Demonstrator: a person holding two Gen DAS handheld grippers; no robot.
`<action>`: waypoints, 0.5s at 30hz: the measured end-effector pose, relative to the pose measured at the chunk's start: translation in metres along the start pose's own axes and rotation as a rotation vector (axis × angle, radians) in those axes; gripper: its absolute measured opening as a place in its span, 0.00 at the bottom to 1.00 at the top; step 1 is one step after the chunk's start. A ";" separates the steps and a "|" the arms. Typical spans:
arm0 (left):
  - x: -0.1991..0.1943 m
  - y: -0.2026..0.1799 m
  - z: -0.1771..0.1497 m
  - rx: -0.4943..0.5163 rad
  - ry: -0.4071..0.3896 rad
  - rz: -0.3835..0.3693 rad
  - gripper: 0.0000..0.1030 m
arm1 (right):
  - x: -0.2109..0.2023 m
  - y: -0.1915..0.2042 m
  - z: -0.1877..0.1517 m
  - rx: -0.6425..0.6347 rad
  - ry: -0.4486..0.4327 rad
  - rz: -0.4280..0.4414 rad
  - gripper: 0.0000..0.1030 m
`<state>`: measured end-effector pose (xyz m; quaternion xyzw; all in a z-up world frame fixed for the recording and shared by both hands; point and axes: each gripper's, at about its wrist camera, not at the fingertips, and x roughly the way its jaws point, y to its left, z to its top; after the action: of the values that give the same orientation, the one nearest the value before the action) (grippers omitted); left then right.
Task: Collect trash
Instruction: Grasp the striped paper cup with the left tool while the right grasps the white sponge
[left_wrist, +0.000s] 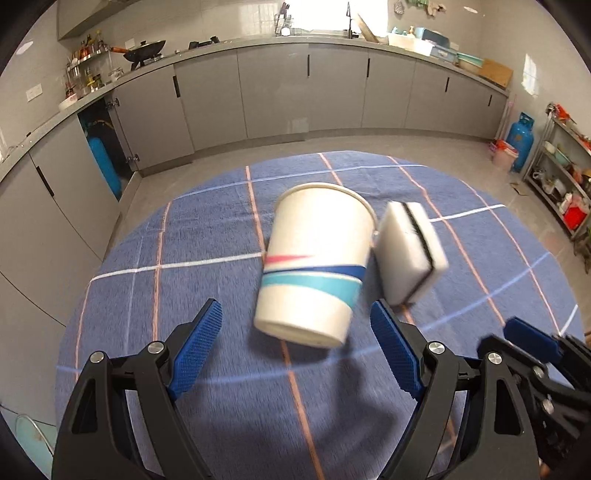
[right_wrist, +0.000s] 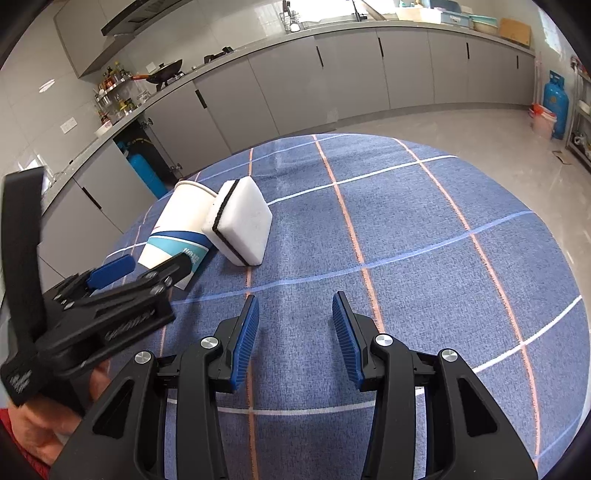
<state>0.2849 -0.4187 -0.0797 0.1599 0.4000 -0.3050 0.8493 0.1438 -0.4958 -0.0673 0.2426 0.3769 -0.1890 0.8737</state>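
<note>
**Cup lined up between spread jaws, not yet gripped; sponge crowding the approach**

My left gripper (left_wrist: 295, 334) has its blue pads spread wide, and nothing is pressed between them. The white paper cup with teal, navy and red stripes (left_wrist: 316, 266) lies on its side on the blue checked tablecloth (left_wrist: 207, 229), its closed base toward me and its open rim away. The base sits just ahead of the fingertips, roughly centred in the gap.

My right gripper (right_wrist: 295, 317) is partly spread over bare cloth and holds nothing. It stands well apart from the cup.

A white rectangular sponge with a black middle layer (left_wrist: 408, 251) leans against the cup near the rim on its right side, apparently touching it.

Risks, as I judge them:
- The cup is light and round. A pad that touches one side first could roll it away across the cloth.
- The right-hand pad passes close to the sponge. It may catch the sponge and drag it along, or push it into the cup.
- Thin paper walls will crumple if I close hard.
- The left wrist view is blurred, so exact clearances are uncertain.
</note>
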 end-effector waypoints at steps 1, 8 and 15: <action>0.003 0.001 0.003 -0.002 -0.001 0.005 0.78 | 0.001 0.000 0.000 -0.001 0.001 0.002 0.41; 0.026 -0.005 0.020 0.012 0.012 -0.033 0.62 | 0.007 0.005 0.006 0.008 0.010 0.019 0.41; 0.018 0.017 0.013 -0.040 -0.016 -0.041 0.58 | 0.016 0.023 0.014 -0.013 -0.004 0.023 0.41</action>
<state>0.3122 -0.4198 -0.0848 0.1322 0.4024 -0.3153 0.8492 0.1736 -0.4875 -0.0642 0.2408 0.3736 -0.1770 0.8781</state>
